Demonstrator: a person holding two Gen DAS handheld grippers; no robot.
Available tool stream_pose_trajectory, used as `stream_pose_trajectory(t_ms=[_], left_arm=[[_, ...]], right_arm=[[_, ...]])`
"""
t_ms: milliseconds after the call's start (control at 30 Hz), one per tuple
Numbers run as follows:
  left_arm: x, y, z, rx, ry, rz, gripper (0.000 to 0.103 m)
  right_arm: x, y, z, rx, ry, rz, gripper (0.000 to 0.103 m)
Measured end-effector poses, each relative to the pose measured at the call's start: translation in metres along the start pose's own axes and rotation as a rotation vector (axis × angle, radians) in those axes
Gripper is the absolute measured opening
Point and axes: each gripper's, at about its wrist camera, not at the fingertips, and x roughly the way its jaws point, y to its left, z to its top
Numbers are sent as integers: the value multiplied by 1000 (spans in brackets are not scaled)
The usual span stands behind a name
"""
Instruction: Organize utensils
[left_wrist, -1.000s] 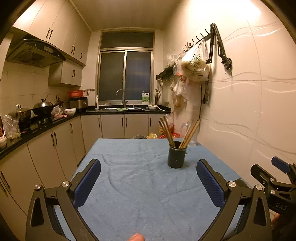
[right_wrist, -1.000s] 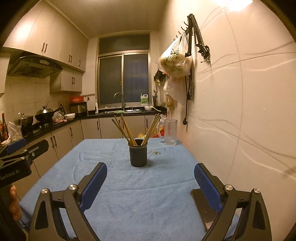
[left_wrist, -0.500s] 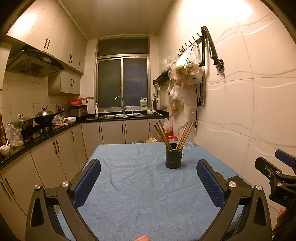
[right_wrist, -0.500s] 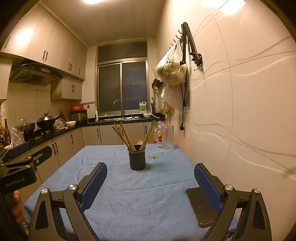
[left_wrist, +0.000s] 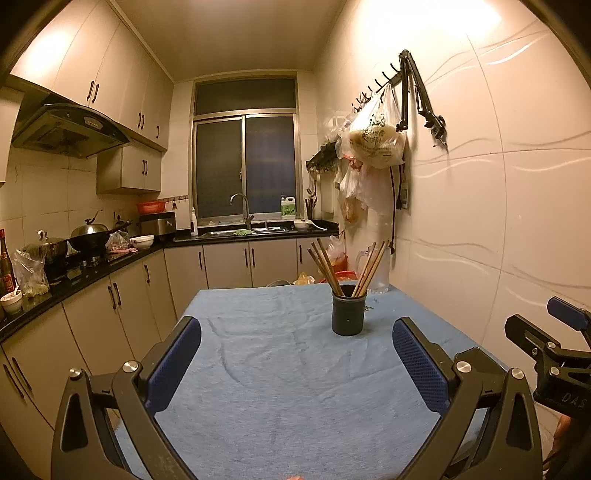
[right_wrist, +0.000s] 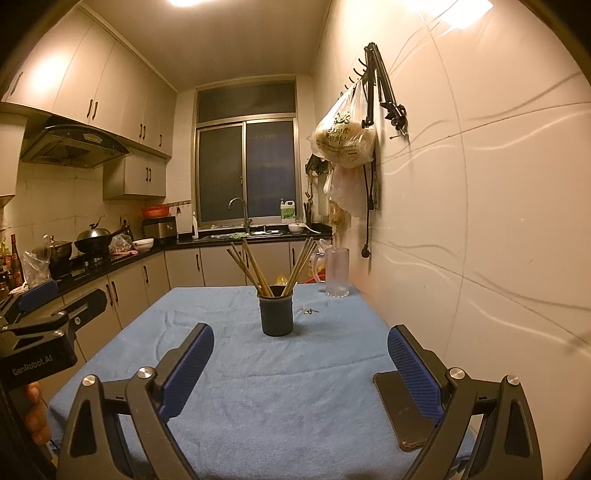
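A black cup holding several wooden chopsticks stands upright on the far middle of a table under a blue cloth. It also shows in the right wrist view with its chopsticks. My left gripper is open and empty, well short of the cup. My right gripper is open and empty, also short of the cup. The right gripper shows at the right edge of the left wrist view; the left one shows at the left edge of the right wrist view.
A dark phone lies on the cloth under my right gripper's right finger. A clear glass jug stands at the table's far right by the wall. Plastic bags hang on wall hooks. Kitchen counters run along the left.
Both grippers have drawn back and risen away from the cup, which now looks smaller and farther. Both stay open.
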Motion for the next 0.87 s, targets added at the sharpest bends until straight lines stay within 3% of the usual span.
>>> stream_pose_trajectory(t_ms=[867], left_arm=[[50, 20, 8, -55, 53, 25, 103]], right_arm=[[51, 4, 10, -16, 39, 2, 96]])
